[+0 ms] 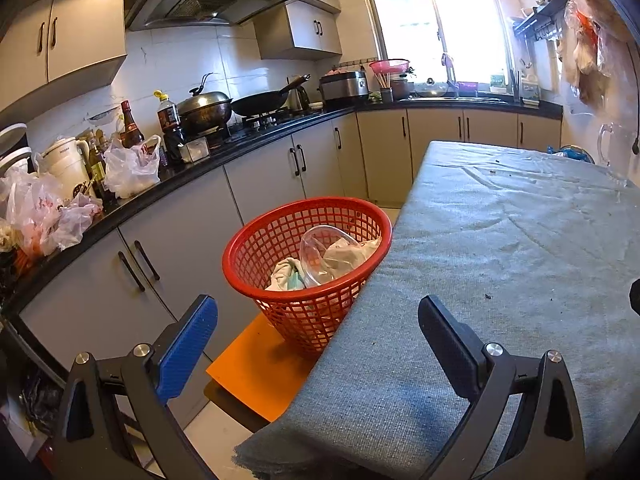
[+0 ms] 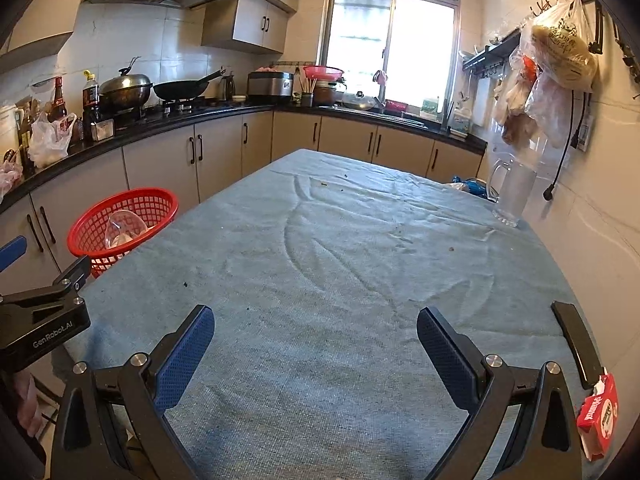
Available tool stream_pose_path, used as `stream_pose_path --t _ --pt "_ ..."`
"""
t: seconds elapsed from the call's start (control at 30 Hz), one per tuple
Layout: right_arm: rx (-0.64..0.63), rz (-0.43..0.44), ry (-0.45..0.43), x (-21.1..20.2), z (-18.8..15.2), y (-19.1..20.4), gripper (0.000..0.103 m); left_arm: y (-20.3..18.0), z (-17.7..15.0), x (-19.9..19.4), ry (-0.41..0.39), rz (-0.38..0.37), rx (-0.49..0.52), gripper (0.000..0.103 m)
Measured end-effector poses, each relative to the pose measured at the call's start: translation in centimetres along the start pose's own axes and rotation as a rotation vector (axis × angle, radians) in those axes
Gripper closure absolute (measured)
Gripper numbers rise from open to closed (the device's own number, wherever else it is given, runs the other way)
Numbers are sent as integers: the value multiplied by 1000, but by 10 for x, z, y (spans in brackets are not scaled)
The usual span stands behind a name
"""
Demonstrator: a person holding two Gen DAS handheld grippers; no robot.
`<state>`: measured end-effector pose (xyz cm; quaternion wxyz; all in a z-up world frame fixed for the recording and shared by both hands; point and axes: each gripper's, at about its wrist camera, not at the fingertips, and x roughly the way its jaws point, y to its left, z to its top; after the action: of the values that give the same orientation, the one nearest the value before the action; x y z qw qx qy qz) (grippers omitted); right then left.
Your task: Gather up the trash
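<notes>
Nearest the left wrist camera, the left tool (image 1: 318, 320) hangs with its fingers spread wide and nothing between them, over the near corner of the cloth-covered counter (image 1: 500, 260); the right tool (image 2: 316, 330) is likewise wide open and empty above the middle of the same cloth (image 2: 340, 260), touching nothing.

The red basket (image 1: 240, 252) stands on an orange stool (image 1: 256, 364) just beside the counter's left edge; inside it lie a clear plastic bowl (image 1: 320, 252), tilted on its side, and crumpled white wrappers (image 1: 282, 276); the lowest contents are hard to make out through the mesh.

On the counter's right side a glass mug (image 2: 514, 196) stands upright near the wall; a black flat object (image 2: 576, 344), possibly a phone, and a red packet (image 2: 598, 416) lie at the near right edge, the packet partly cut off by the lens rim; small dark crumbs (image 2: 185, 284) dot the cloth.
</notes>
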<state>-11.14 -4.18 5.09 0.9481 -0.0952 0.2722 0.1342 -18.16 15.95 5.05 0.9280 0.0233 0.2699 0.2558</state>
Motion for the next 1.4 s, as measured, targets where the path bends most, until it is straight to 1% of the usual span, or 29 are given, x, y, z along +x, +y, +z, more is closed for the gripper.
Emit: stream_pose_path --t 0.33,0.57,1.4 --pt "-31 21 8 4 1 13 0 12 -3 7 8 13 -22 3" --pt "-32 30 -2 3 2 17 0 17 -6 12 18 14 -32 3" --pt "-37 42 12 9 1 20 0 16 -9 15 22 13 -19 3"
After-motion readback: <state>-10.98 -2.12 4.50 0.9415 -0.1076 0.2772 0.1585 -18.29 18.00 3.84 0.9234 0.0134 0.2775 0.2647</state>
